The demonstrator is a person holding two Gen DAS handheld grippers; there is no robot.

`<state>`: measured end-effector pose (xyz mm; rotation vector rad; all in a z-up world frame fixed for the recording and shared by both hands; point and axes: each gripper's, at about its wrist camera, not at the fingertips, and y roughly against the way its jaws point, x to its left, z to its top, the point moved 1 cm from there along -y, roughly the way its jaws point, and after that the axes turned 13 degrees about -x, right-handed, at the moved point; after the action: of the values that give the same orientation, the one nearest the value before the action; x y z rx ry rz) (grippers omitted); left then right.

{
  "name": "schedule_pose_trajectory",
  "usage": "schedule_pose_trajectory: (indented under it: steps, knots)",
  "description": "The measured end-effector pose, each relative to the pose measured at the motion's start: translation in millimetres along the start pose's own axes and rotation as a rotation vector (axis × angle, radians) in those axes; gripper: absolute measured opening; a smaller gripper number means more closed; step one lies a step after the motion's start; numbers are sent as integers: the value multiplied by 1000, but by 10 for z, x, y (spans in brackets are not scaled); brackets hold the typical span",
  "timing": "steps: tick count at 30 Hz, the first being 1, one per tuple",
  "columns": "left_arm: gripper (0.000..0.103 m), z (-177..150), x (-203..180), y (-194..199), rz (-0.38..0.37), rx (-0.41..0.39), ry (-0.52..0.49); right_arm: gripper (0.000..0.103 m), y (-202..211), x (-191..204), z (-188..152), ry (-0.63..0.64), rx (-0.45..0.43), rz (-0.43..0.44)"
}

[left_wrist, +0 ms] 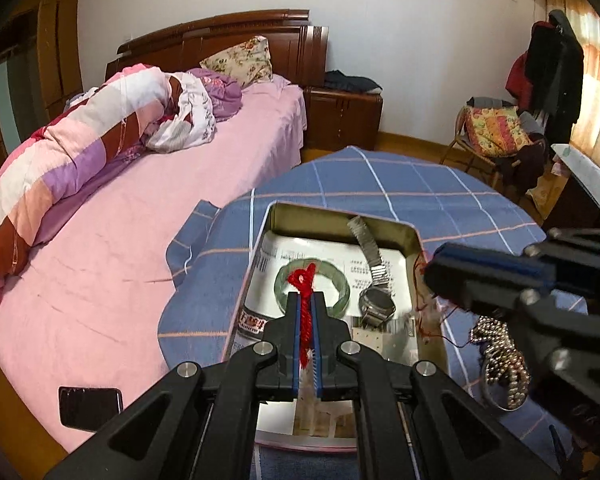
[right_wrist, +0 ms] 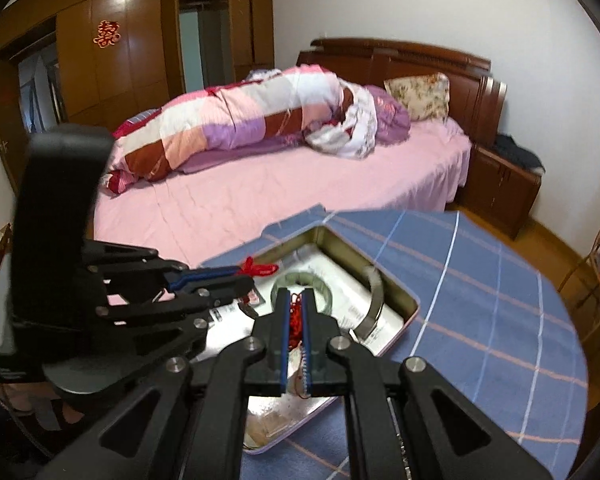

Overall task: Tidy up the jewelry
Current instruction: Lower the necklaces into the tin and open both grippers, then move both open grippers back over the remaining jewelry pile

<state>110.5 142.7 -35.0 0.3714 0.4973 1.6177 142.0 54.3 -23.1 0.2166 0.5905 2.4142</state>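
Over the open metal tin (left_wrist: 416,240) on the worktop (left_wrist: 440,196), both grippers are hovering, each pinching part of a red cord. Seen from the left wrist, the left gripper (left_wrist: 307,300) is holding its jaws pressed together on the red knotted cord (left_wrist: 305,280), whose looped knot is sticking out past the fingertips, above the green bangle (left_wrist: 342,300). From the right wrist, the right gripper (right_wrist: 295,296) is likewise clamping its jaws on a bunch of thin red cord (right_wrist: 296,320) — whether the two cords are one piece cannot be told.

Inside the tin, the green bangle is lying flat on printed paper (left_wrist: 300,248) lining the bottom. Just beside it, toward the tin's right wall, a metal wristwatch (left_wrist: 376,302) is lying with its band running up against the far wall. Thin red threads (left_wrist: 422,308) are trailing over the tin's right wall, beneath the right gripper's tip.

Outside the tin, to its right, a beaded silver-coloured chain (left_wrist: 504,364) is lying heaped on the blue checked cloth (left_wrist: 380,184) covering the worktop, partly hidden behind the right gripper.

Beyond the worktop, a bed (left_wrist: 140,208) with a pink sheet is carrying a rolled quilt (left_wrist: 80,148) and a dark phone (left_wrist: 90,408) near its edge.
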Motion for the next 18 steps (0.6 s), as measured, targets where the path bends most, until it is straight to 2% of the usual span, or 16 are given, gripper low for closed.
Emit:
schedule_pose_trajectory:
  steps: [13, 14, 15, 16, 17, 18]
  knots:
    - [6, -115, 17, -115, 12, 54, 1, 10, -94, -17, -223, -54, 50, 14]
    - [9, -115, 12, -117, 13, 59, 0, 21, -93, -26, -228, -53, 54, 6]
    - [12, -112, 10, -111, 24, 58, 0, 44, -81, -32, -239, -54, 61, 4]
    - [23, -98, 23, -96, 33, 49, 8, 55, -72, -44, -243, -56, 60, 6]
    - [45, -76, 39, -75, 40, 38, 16, 63, -33, -67, -252, -55, 49, -14]
    - [56, -60, 48, -54, 54, 26, 19, 66, 13, -91, -258, -58, 38, -23]
